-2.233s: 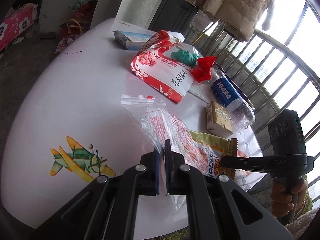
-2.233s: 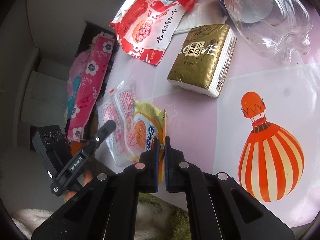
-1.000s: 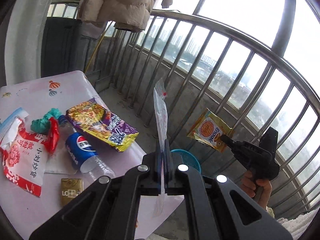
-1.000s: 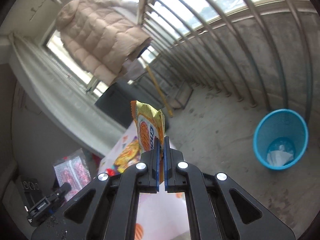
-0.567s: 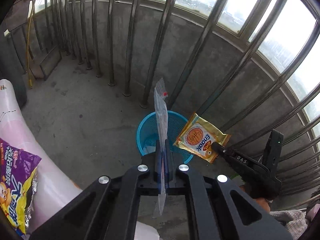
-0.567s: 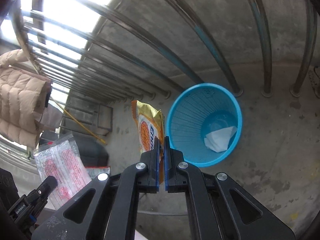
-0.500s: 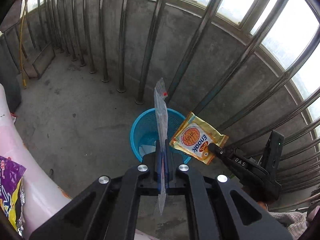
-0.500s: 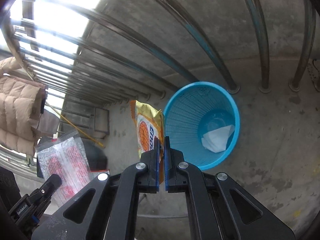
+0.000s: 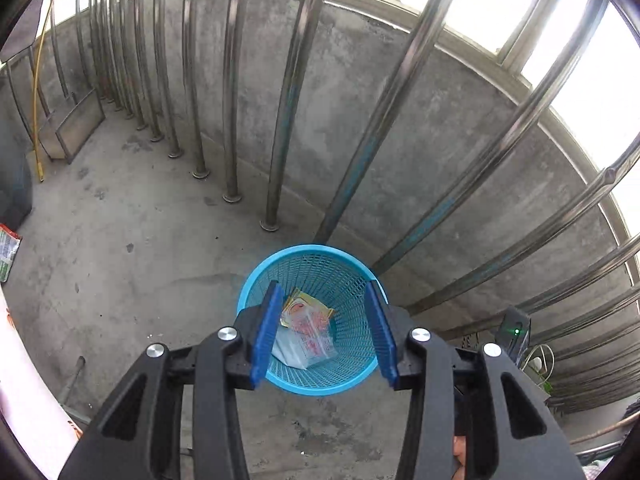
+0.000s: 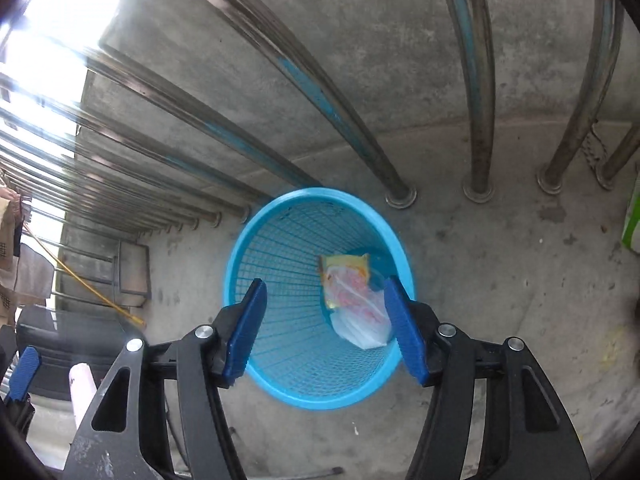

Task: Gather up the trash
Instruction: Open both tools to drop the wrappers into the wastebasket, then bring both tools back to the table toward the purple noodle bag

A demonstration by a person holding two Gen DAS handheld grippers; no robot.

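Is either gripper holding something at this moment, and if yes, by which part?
Nothing is held. The jaws of the left gripper and the right gripper have just been opening and stand empty; both wrappers lie in the blue basket.

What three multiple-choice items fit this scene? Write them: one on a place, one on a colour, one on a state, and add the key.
1. Where does the yellow snack packet lie?
A. on the concrete floor
B. inside the mesh wastebasket
C. between the jaws of the right hand-held gripper

2. What colour is the wastebasket?
A. blue
B. red
C. black

3. How does the left hand-held gripper stand?
A. shut on the clear zip bag
B. shut on nothing
C. open, holding nothing

Key: 1 B, the packet rests on the basket's bottom under the zip bag. 2 A, rim and mesh wall are bright blue. 3 C, its blue pads stand apart, having just been opening, and the bag lies down in the basket.
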